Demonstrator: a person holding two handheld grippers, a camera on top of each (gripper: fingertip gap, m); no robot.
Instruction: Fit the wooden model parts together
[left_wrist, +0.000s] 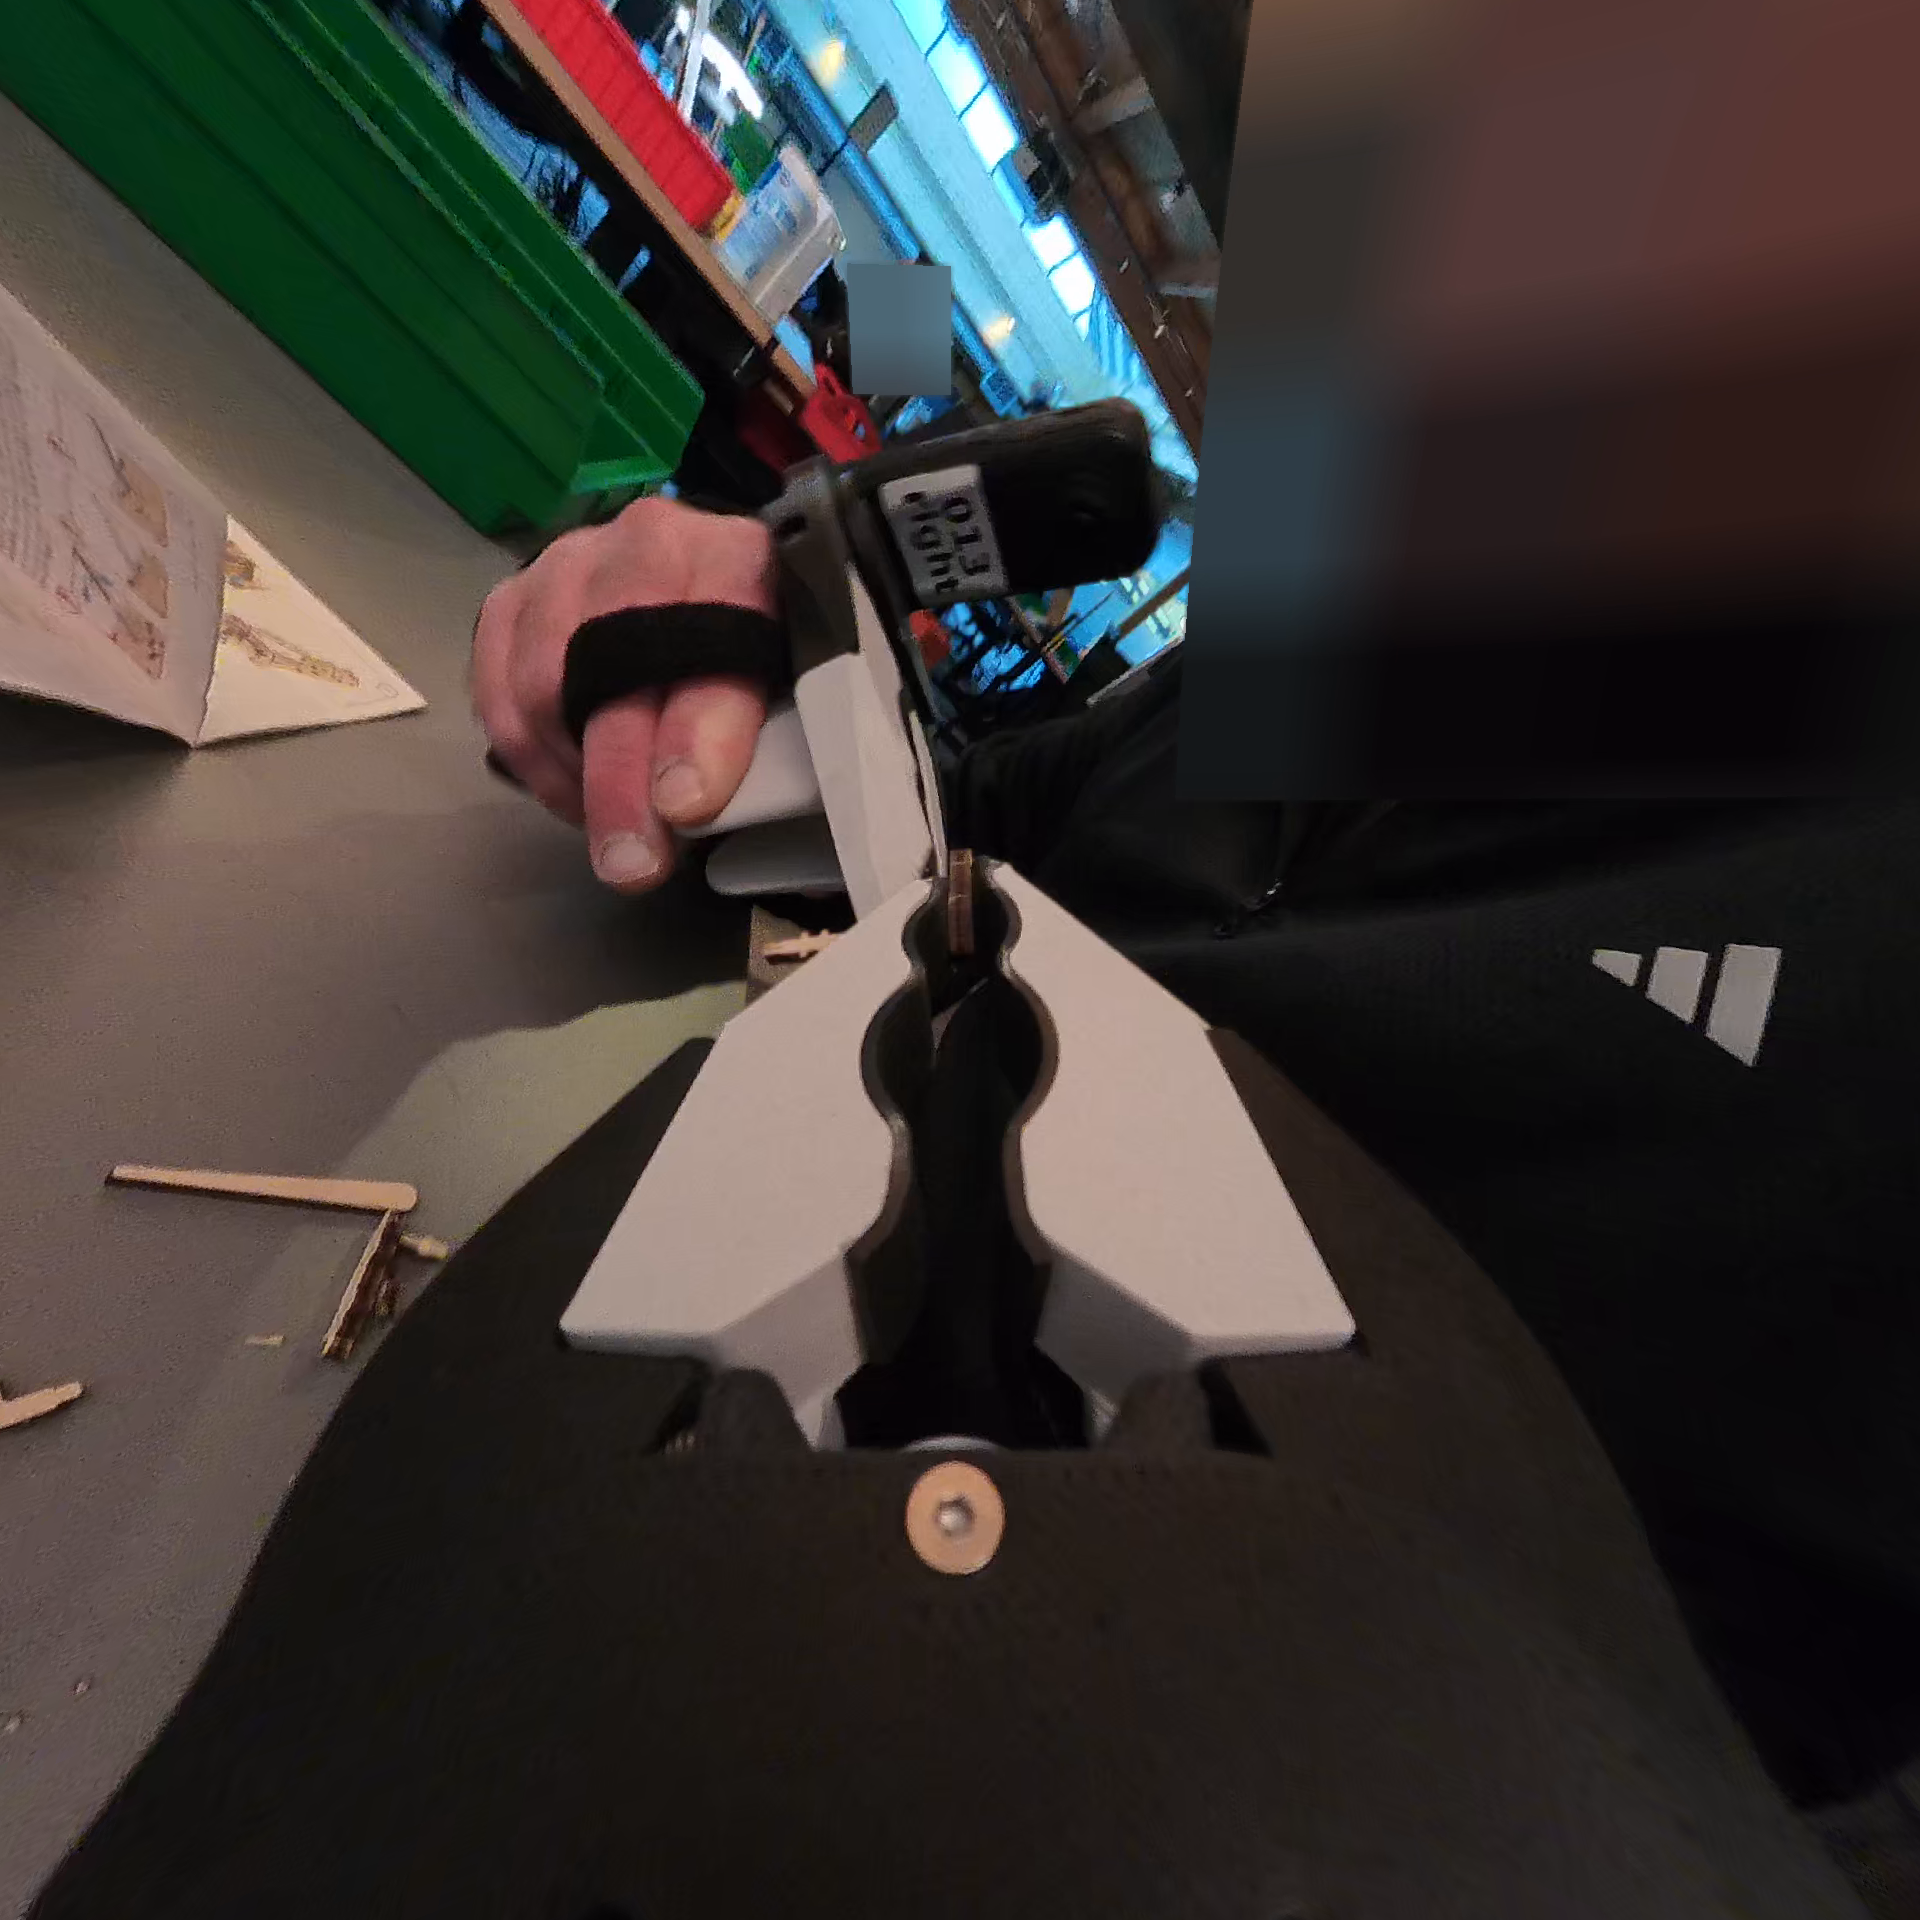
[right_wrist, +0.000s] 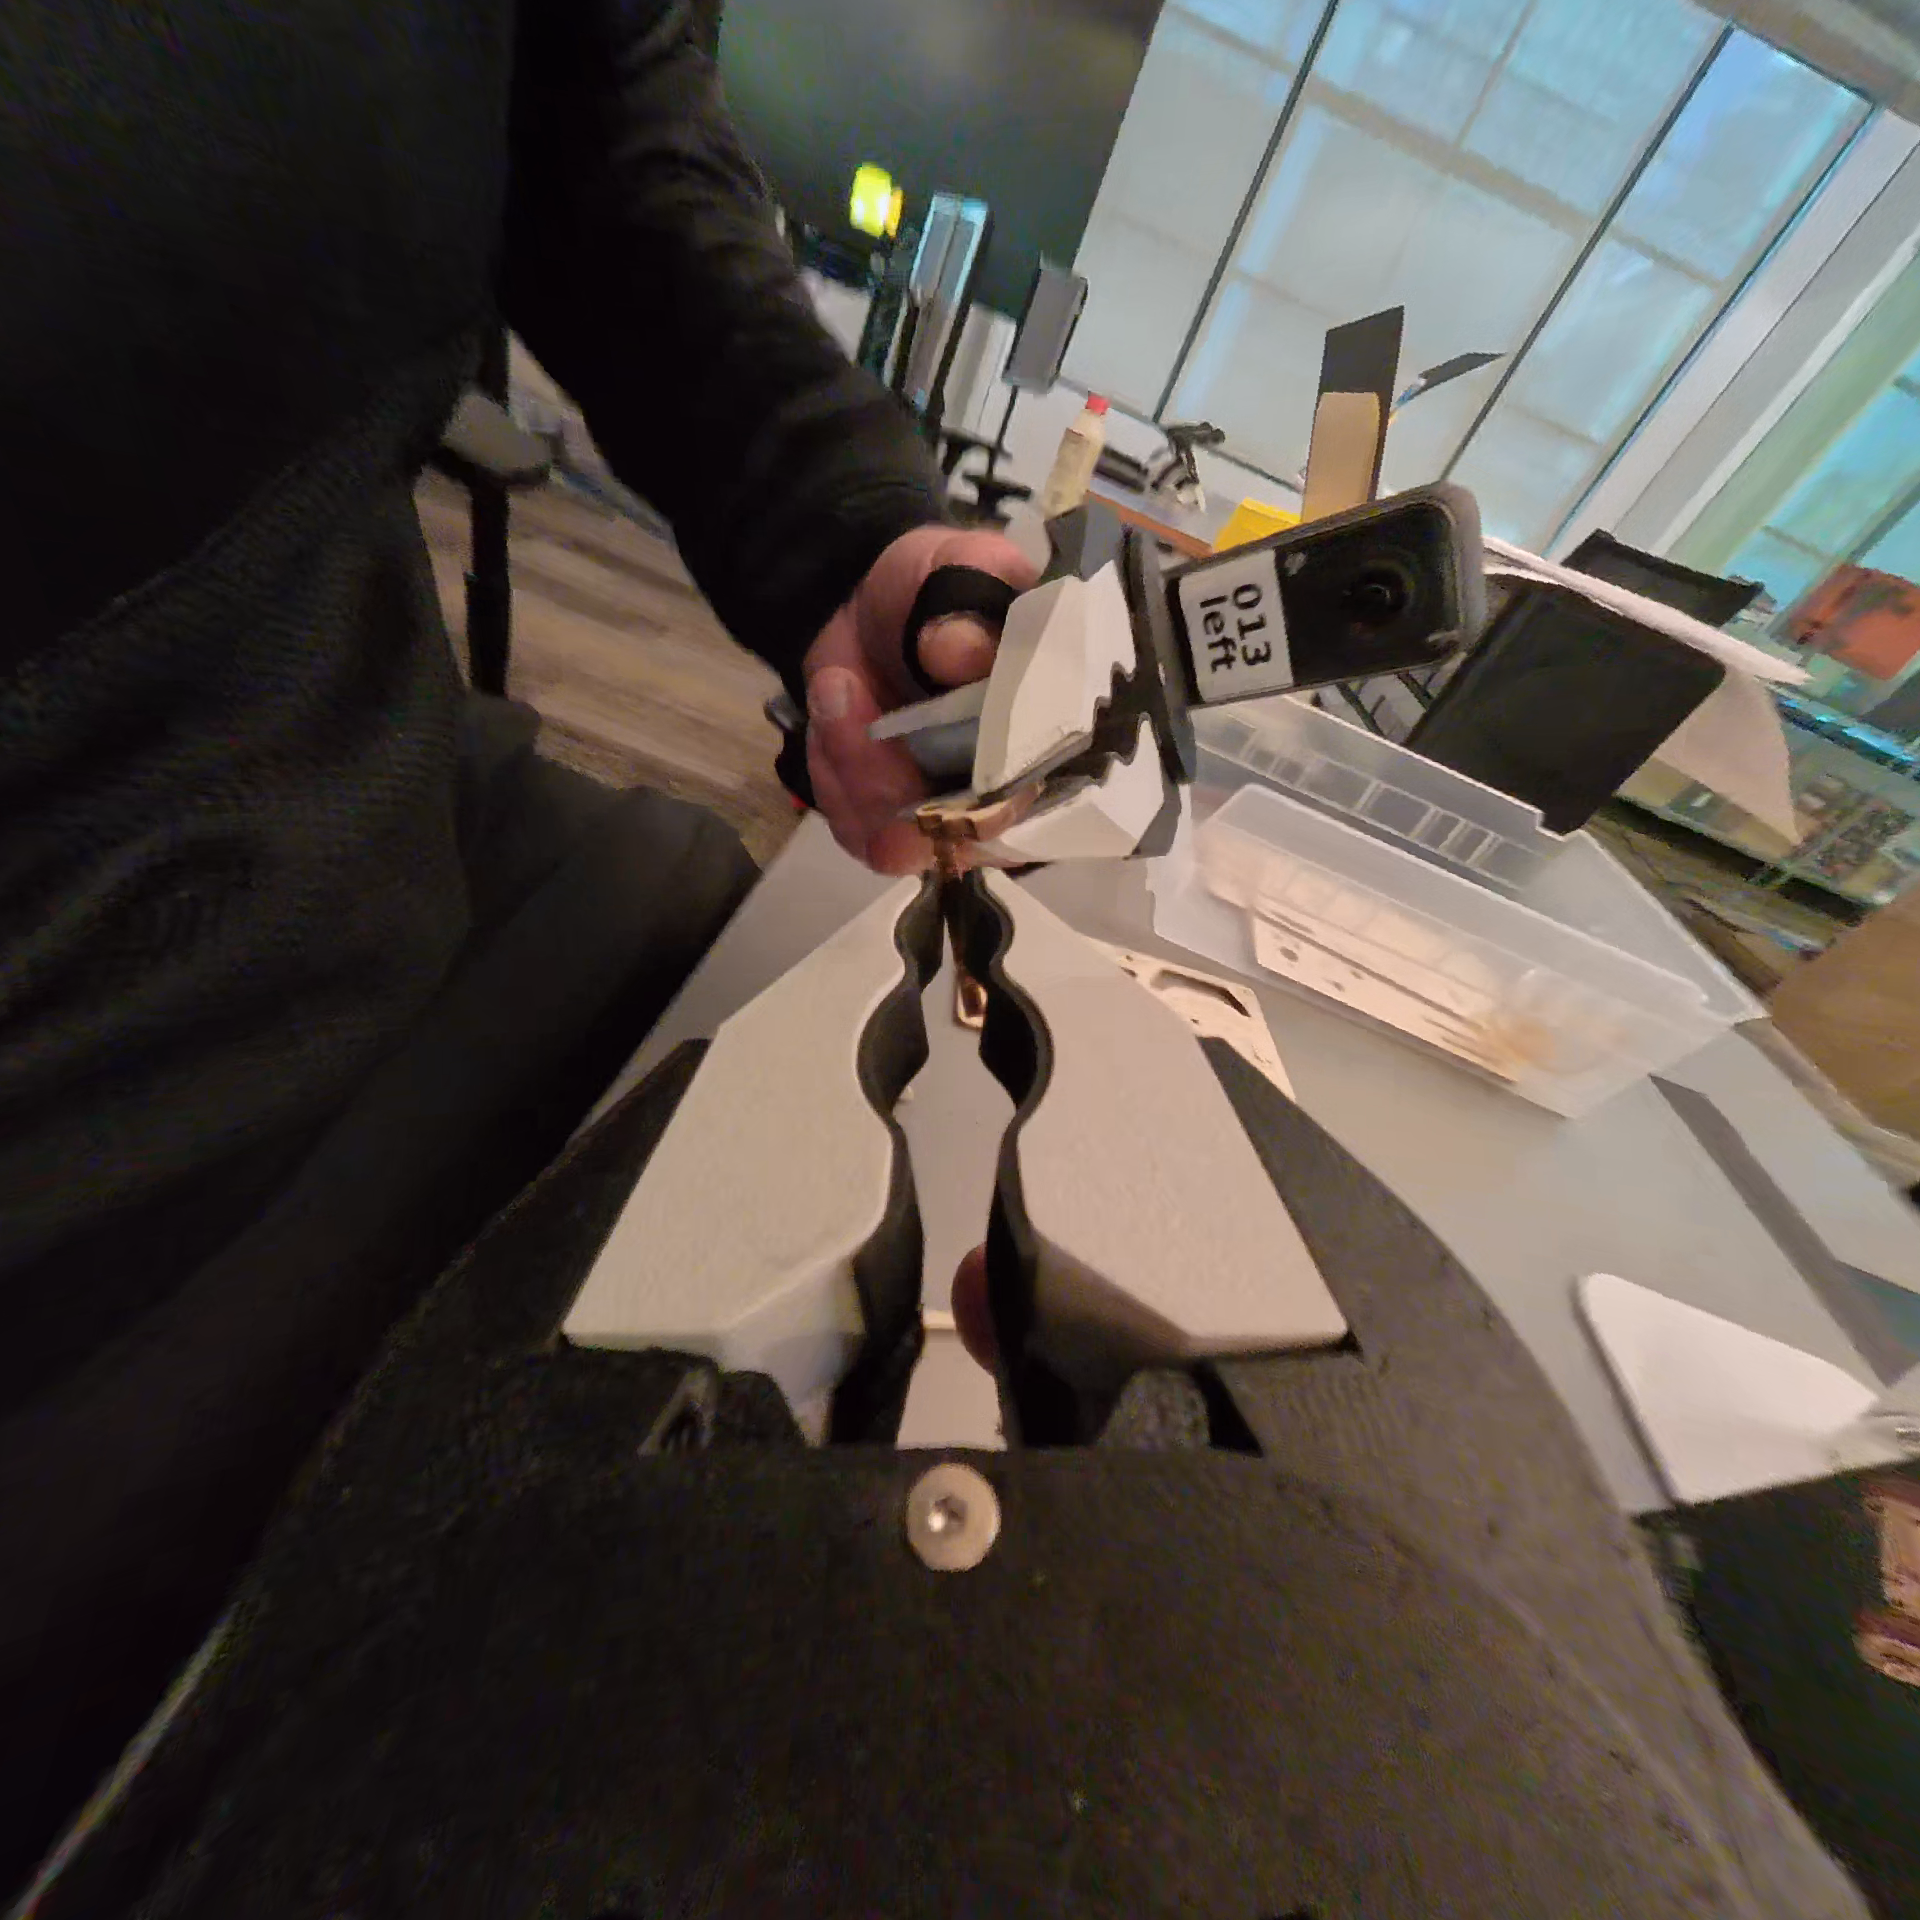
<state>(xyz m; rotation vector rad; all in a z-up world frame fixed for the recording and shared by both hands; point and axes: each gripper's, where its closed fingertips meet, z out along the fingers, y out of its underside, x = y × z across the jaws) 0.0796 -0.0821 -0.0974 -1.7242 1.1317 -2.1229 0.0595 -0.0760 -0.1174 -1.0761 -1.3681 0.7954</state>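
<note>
Wooden parts (right_wrist: 961, 914): two, tool-gripped

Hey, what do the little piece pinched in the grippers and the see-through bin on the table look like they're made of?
Little piece: thin, pale wood with darker brown edges, likely laser-cut plywood, unfinished.
See-through bin: clear, slightly frosted plastic; the wooden sheets inside show through its walls.

A grey table (left_wrist: 312, 935) carries everything. At the left of the left wrist view lie an open instruction sheet (left_wrist: 114, 582) and loose wooden pieces (left_wrist: 312, 1226) — in the right wrist view, a clear plastic box (right_wrist: 1455, 935) at right and a cut-out wooden panel (right_wrist: 1195, 997) at centre.
</note>
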